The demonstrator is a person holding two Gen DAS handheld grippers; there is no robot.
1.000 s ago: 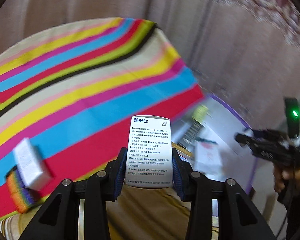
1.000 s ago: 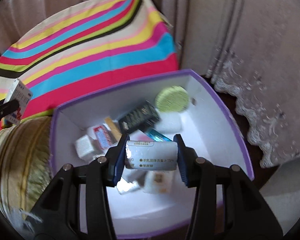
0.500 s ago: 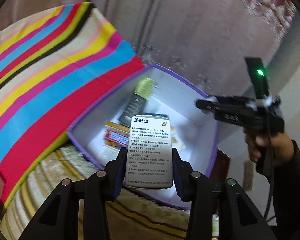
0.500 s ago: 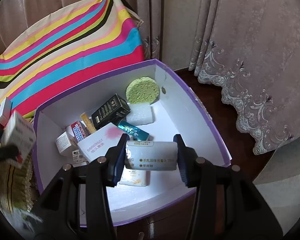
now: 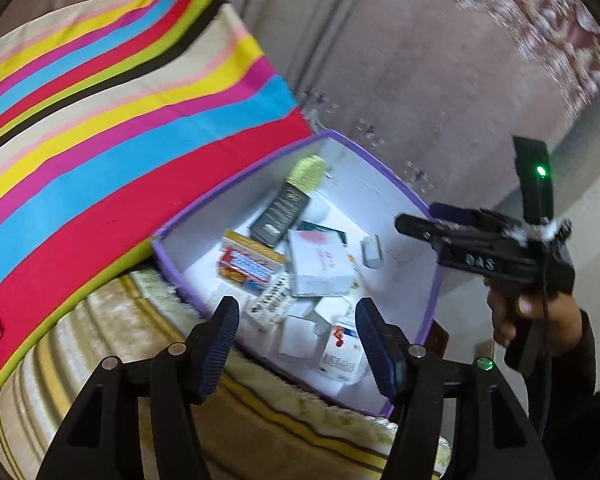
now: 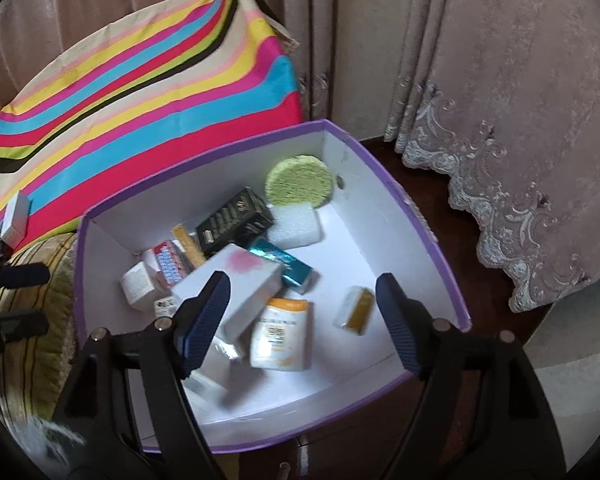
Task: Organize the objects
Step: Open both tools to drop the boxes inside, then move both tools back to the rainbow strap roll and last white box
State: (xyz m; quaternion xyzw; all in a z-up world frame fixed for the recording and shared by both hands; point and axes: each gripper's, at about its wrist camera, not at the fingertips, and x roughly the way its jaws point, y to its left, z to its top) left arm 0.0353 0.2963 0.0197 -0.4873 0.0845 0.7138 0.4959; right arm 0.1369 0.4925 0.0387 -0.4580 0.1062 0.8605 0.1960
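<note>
Hovering over one purple box (image 6: 440,256) (small packages inside), two grippers, left (image 5: 296,344) and right (image 6: 302,320), gape empty.

Right gripper (image 6: 302,316) over purple-rimmed box (image 6: 432,236), jaws just opened wide, nothing between pads. Below gap: white-and-orange packet (image 6: 281,334), small white-and-yellow box (image 6: 356,309) nearer right finger. White box with pink blotch (image 6: 240,280) beside left finger. Beyond: teal foil pack (image 6: 284,265), black carton (image 6: 234,224), white foam block (image 6: 296,224), green round sponge (image 6: 298,185). Striped cloth (image 6: 140,92) far left, 1 small white box (image 6: 16,220) on it.
</note>
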